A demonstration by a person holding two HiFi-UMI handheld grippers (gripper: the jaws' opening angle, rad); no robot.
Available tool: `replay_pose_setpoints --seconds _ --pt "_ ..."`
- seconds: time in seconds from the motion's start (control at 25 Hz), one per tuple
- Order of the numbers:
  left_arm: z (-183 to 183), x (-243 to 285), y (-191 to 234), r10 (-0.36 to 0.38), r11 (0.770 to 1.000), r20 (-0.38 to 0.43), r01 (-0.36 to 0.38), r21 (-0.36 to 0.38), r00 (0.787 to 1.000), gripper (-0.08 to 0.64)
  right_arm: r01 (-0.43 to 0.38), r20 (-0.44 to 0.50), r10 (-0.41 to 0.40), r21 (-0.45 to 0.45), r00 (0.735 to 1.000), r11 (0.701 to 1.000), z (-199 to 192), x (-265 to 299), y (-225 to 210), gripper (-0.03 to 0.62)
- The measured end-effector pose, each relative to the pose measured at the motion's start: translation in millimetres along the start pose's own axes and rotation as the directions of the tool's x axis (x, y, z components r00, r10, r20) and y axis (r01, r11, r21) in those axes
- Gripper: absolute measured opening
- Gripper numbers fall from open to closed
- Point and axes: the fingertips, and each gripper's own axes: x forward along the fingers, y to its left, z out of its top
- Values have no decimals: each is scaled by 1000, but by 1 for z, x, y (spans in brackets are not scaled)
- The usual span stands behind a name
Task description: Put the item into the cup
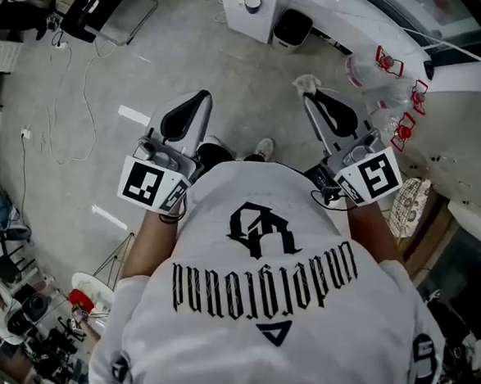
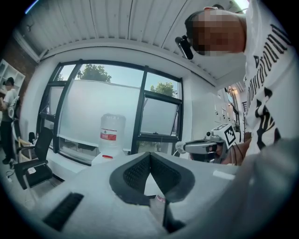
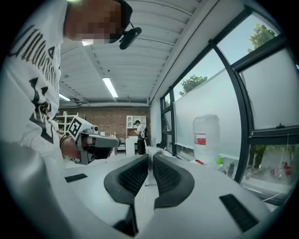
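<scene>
Both grippers are held up in front of the person's chest, above a grey floor (image 1: 94, 91). My right gripper (image 1: 307, 92) is shut on a small white fluffy item (image 1: 304, 82); the item peeks out past the jaw tips (image 3: 148, 152) in the right gripper view and shows as a white tuft (image 2: 180, 147) in the left gripper view. My left gripper (image 1: 204, 95) is shut, its dark pads (image 2: 135, 172) meeting at the tips with nothing between them. A small round container (image 1: 252, 3) stands on a white cabinet far ahead; I cannot tell whether it is the cup.
A large water bottle (image 2: 111, 135) stands by the window, also the water bottle (image 3: 205, 137) in the right gripper view. Clear bags with red clips (image 1: 384, 78) lie on a white counter at right. A white appliance (image 1: 293, 27) and cables (image 1: 62, 101) sit on the floor.
</scene>
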Motion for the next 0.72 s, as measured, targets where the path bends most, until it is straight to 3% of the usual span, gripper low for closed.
replay_pose_setpoints --seconds 0.32,0.72 --pt "0 27 27 -25 1000 3 25 -4 1000 12 50 11 -50 23 999 998 7 20 -30 40" --pt "4 43 112 -49 998 6 49 -40 999 12 94 -34 -94 10 995 996 11 92 -50 40"
